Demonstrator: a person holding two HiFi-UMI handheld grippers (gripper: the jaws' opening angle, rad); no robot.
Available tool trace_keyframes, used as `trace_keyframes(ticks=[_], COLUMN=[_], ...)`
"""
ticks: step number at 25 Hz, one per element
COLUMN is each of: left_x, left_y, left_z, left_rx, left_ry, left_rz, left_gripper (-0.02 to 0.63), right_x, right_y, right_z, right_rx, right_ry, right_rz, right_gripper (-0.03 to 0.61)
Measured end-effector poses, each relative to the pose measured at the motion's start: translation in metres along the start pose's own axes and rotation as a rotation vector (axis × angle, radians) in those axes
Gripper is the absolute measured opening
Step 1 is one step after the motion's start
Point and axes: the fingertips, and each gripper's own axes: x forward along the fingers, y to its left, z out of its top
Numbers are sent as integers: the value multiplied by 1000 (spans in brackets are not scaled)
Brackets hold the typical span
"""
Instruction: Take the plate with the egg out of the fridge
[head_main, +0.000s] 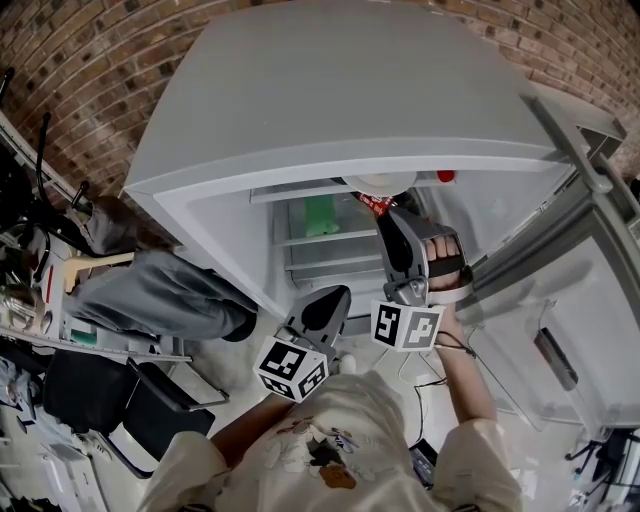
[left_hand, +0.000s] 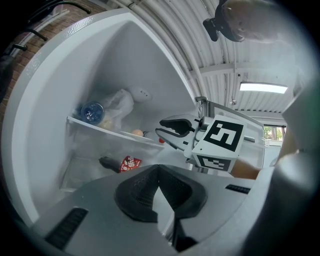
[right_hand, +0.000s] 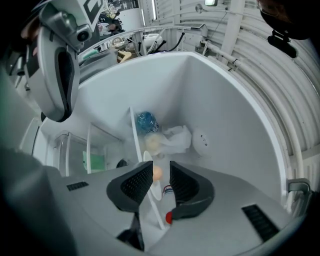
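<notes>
The fridge (head_main: 340, 100) stands open below me. In the right gripper view a small egg (right_hand: 157, 173) lies on a white plate (right_hand: 147, 162) on the upper glass shelf (right_hand: 134, 135). My right gripper (right_hand: 161, 172) is open and reaches into the fridge, with the egg showing in the gap beyond its fingertips. The left gripper view shows the same egg (left_hand: 137, 132) and the right gripper (left_hand: 170, 131) a little to its right, apart from it. My left gripper (left_hand: 159, 170) is shut on nothing and hangs back outside the fridge (head_main: 335, 300).
A blue-capped water bottle (right_hand: 146, 121) and a crumpled plastic bag (right_hand: 175, 140) lie behind the plate. A red-labelled bottle (left_hand: 125, 163) lies on the shelf below. The open door (head_main: 560, 320) stands at the right. A seated person's legs (head_main: 160, 295) are at the left.
</notes>
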Motion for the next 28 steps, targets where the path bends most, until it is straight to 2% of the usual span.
trace_keyframes(ticks=[20, 28], left_x=[5, 8], left_y=[11, 15], left_z=[7, 7], left_rx=[14, 9], left_ry=[-8, -8], left_rz=[20, 27], left_gripper=[9, 9], right_x=[40, 51], right_y=[19, 23], right_z=[-26, -32], right_rx=[-81, -110], right_ry=[96, 102], right_rz=[49, 68], right_gripper=[87, 87])
